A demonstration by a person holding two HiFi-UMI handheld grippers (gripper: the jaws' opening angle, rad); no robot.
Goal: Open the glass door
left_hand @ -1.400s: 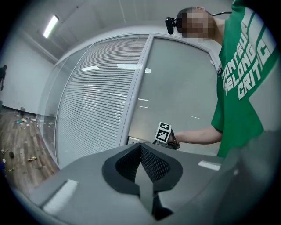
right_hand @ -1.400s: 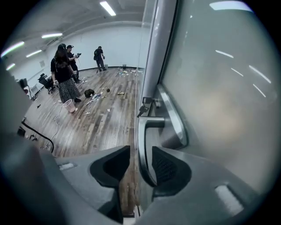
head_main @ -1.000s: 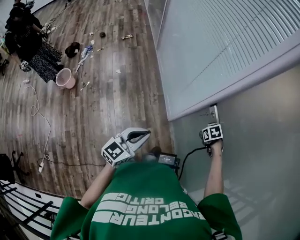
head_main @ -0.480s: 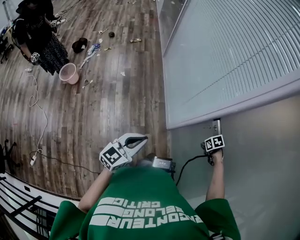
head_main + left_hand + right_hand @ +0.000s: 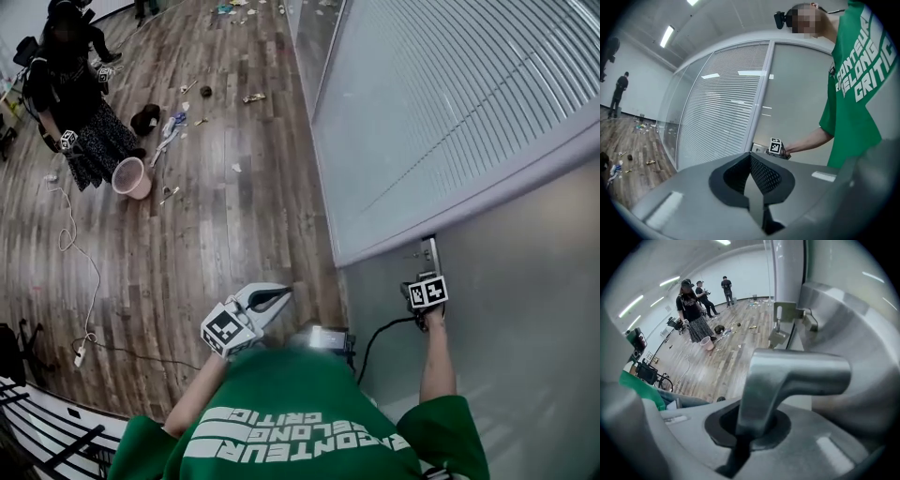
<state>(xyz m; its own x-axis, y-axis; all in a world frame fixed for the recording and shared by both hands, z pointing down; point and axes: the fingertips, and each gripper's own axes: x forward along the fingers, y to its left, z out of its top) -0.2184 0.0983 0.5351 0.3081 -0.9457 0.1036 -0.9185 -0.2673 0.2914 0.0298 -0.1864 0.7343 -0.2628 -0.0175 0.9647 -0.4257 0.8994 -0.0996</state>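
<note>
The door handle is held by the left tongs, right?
No. It is the right tongs that are shut on the door handle, as the right gripper view shows. The left tongs are shut on nothing.

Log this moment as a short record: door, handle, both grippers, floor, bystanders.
door: glass door, frosted, looks closed against its frame
handle: metal door handle, lever type, at the door's edge
right gripper: shut on the door handle
left gripper: jaws together, nothing between them, held in front of the person, away from the door
floor: wood floor with a pink bucket and scattered litter
bystanders: person in dark clothes standing near the pink bucket
</note>
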